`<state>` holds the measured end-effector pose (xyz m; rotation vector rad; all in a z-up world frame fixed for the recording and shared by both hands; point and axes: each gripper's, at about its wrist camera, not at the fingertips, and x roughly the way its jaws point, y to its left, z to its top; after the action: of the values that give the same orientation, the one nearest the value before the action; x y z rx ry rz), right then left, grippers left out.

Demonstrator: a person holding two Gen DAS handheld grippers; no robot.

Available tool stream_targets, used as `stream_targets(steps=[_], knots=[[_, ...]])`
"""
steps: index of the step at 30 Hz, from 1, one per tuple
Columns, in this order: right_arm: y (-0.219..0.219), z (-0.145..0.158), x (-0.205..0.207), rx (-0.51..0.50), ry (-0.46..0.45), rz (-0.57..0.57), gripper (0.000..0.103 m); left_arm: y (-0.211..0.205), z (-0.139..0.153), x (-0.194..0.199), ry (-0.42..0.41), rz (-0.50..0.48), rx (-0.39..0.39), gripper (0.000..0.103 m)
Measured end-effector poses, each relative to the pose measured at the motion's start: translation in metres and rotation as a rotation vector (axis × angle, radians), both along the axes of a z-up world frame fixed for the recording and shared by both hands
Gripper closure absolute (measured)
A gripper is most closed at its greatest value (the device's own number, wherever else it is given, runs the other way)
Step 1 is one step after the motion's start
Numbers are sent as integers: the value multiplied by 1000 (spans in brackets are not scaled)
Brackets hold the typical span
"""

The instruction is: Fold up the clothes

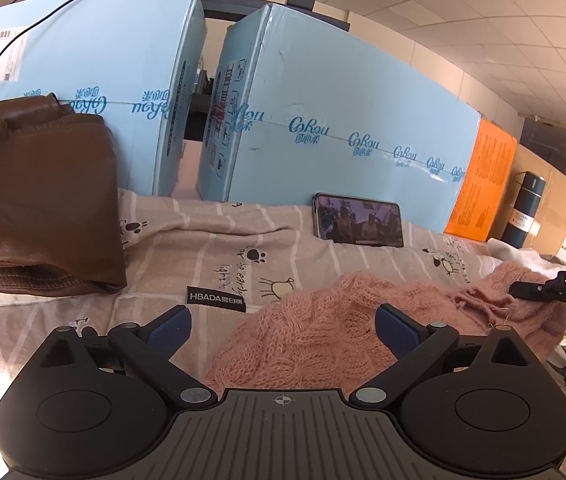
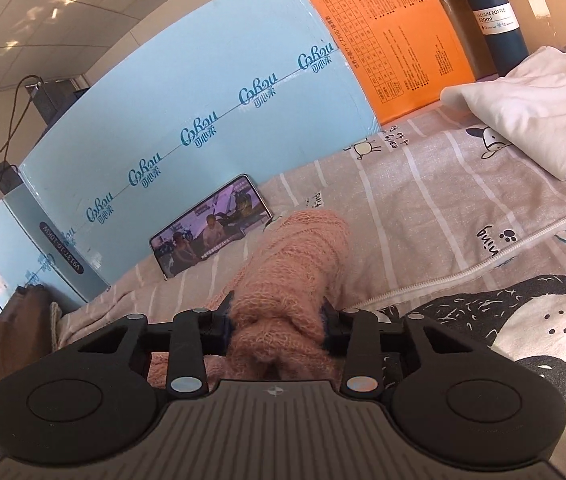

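A pink knitted sweater [image 1: 323, 332] lies bunched on the patterned bedsheet [image 1: 211, 248]. My left gripper [image 1: 283, 324] is open and empty, its blue pads [image 1: 169, 330] spread wide above the sweater's left part. My right gripper [image 2: 277, 320] is shut on a thick fold of the pink sweater [image 2: 295, 256] and holds it bunched between its fingers. The right gripper also shows at the right edge of the left wrist view [image 1: 523, 292], clamped on the sweater's far end.
A folded brown leather jacket [image 1: 35, 200] lies at the left. A phone [image 1: 357, 220] leans against light blue boxes [image 1: 343, 120]. An orange box [image 2: 383, 32], a dark bottle [image 2: 491, 20] and a folded white garment [image 2: 531, 108] sit at the right.
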<state>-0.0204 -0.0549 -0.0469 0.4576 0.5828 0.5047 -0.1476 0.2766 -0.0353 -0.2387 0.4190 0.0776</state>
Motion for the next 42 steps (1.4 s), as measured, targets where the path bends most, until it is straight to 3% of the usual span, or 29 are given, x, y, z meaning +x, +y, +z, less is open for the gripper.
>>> stream_targets(steps=[2, 10, 16, 19, 25, 28, 32, 35, 42], knots=[[-3, 5, -4, 20, -33, -2, 78, 0, 0, 0, 2, -2, -1, 3], [-14, 43, -39, 13, -255, -58, 84, -2, 0, 0, -6, -21, -3, 3], [-41, 57, -47, 9, -308, -137, 85, -4, 1, -2, -14, -34, 3, 3], [-55, 60, -44, -38, -305, -207, 85, -5, 1, -3, -18, -43, 6, 3], [-50, 45, -35, -320, -371, -348, 84, -15, 0, -1, 1, -81, 44, 3], [-38, 37, -31, -419, -386, -357, 84, -19, -1, 0, 14, -98, 64, 3], [-6, 39, -44, -530, -521, -292, 83, -19, -3, 2, 37, -92, 67, 3], [13, 50, -52, -456, -538, -177, 83, -19, -4, 3, 46, -91, 69, 3], [76, 56, -90, -460, -685, 114, 82, -19, -3, 2, 40, -95, 68, 3]])
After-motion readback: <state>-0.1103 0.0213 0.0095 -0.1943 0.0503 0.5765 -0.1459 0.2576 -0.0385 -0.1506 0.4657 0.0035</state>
